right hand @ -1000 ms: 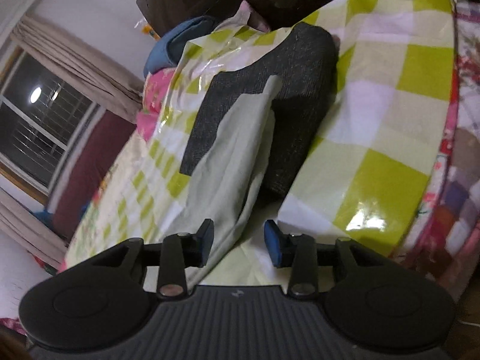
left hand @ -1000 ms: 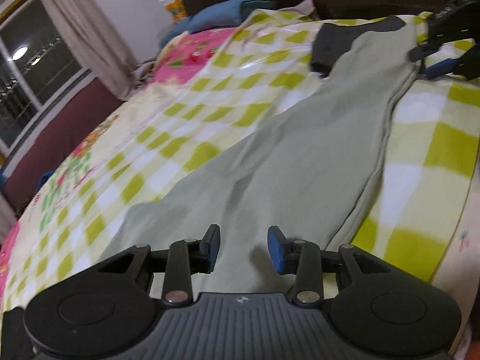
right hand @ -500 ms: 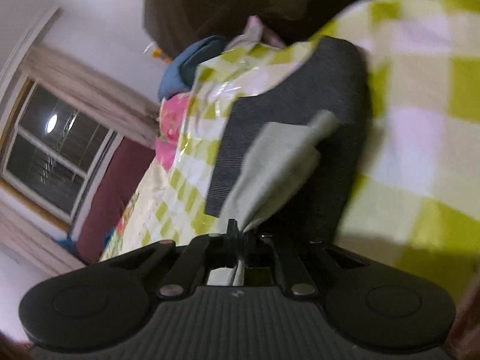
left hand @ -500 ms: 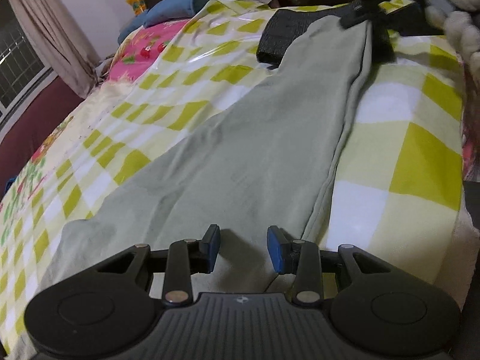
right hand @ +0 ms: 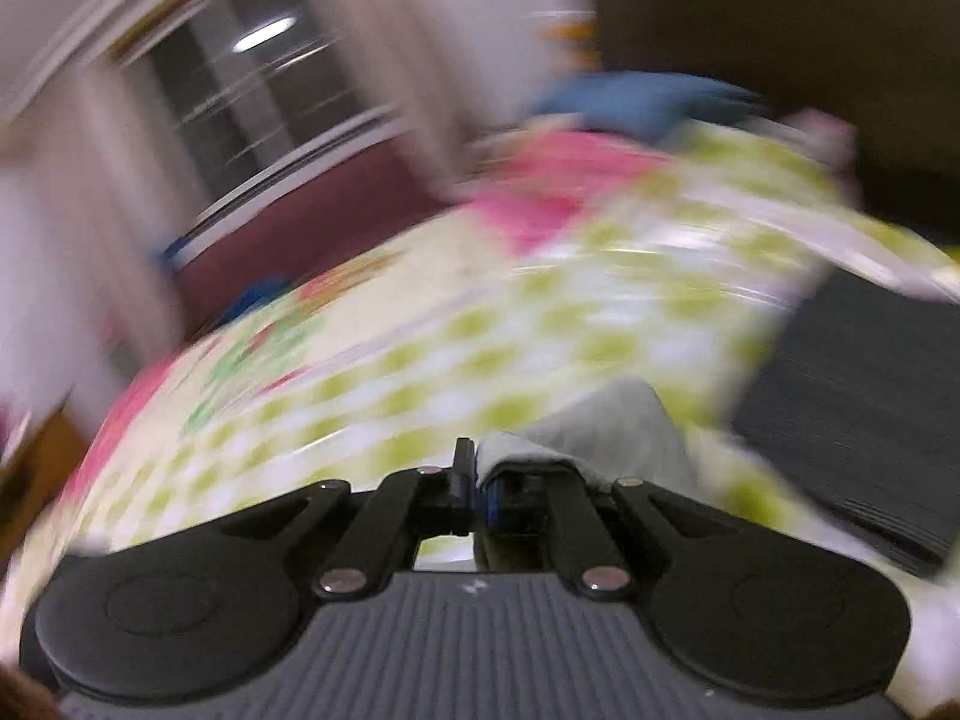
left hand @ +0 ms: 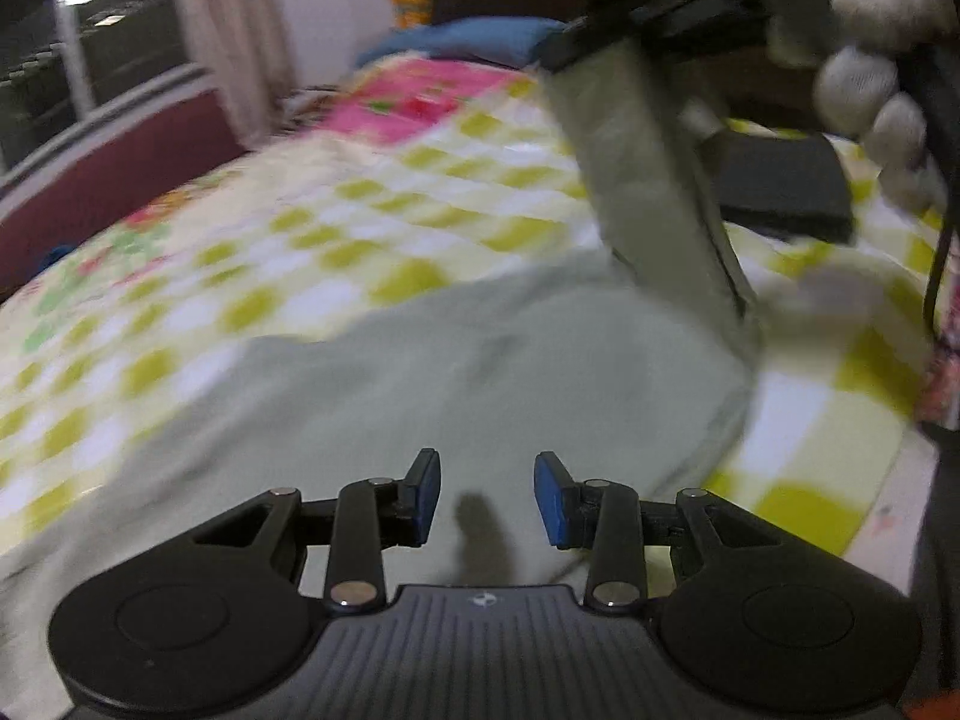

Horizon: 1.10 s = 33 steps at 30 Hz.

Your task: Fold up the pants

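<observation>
Pale green pants [left hand: 480, 372] lie on a yellow-checked bedspread [left hand: 372, 222]. My left gripper [left hand: 487, 495] is open and empty, hovering just over the wide part of the pants. My right gripper [right hand: 476, 489] is shut on the pants' leg end [right hand: 606, 426]. In the left wrist view the right gripper [left hand: 654, 6] holds that leg [left hand: 648, 174] lifted high at the upper right, so it hangs up from the bed. Both views are blurred by motion.
A dark grey folded cloth [left hand: 780, 186] lies on the bed at the right, also in the right wrist view [right hand: 864, 414]. A blue pillow [left hand: 474, 39] and dark headboard [right hand: 780, 30] are at the far end. A window [left hand: 90, 54] is at left.
My right gripper closed on the leg end and has lifted it up and toward the left gripper. The left gripper stays open over the pants.
</observation>
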Each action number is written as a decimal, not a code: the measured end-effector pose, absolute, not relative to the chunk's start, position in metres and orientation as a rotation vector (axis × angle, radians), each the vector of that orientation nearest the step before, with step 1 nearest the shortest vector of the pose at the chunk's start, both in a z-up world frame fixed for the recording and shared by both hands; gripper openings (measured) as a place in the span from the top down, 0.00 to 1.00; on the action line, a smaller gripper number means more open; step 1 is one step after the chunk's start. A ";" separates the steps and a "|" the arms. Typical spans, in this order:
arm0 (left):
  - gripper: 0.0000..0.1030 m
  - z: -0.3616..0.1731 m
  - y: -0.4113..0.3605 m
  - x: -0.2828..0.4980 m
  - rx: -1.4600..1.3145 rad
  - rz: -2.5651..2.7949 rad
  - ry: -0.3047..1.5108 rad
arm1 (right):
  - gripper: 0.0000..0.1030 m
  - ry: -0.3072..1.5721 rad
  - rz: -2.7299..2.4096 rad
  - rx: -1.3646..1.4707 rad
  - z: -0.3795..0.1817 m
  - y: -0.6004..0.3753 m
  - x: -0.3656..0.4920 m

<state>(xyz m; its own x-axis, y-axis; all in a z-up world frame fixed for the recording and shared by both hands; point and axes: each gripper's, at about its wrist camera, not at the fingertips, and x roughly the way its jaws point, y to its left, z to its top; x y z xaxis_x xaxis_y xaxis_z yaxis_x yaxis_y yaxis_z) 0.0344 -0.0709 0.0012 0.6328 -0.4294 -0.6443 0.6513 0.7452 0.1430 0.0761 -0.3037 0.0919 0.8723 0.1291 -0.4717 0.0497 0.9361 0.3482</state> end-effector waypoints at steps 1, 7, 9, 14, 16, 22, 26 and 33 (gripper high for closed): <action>0.51 0.005 -0.052 0.035 0.378 -0.592 0.614 | 0.95 0.519 0.105 0.275 0.094 -0.271 0.086; 0.51 0.005 0.060 0.033 0.305 -0.347 0.686 | 0.96 0.548 0.480 -0.302 0.047 -0.074 0.092; 0.51 0.002 0.085 0.030 0.279 -0.292 0.705 | 0.96 0.530 0.537 -0.434 0.027 -0.040 0.079; 0.51 -0.004 0.110 0.027 0.195 -0.271 0.710 | 0.95 0.581 0.542 -0.532 0.002 -0.021 0.073; 0.51 -0.006 0.113 0.027 0.182 -0.282 0.699 | 0.95 0.602 0.524 -0.541 0.001 -0.022 0.073; 0.51 -0.004 0.125 0.025 0.125 -0.290 0.676 | 0.54 0.847 0.496 -0.032 0.008 -0.072 0.105; 0.51 -0.003 0.131 0.025 0.094 -0.286 0.677 | 0.51 0.954 0.470 0.490 -0.010 -0.122 0.123; 0.51 -0.003 0.126 0.022 0.130 -0.279 0.671 | 0.51 0.914 0.381 1.125 -0.045 -0.166 0.138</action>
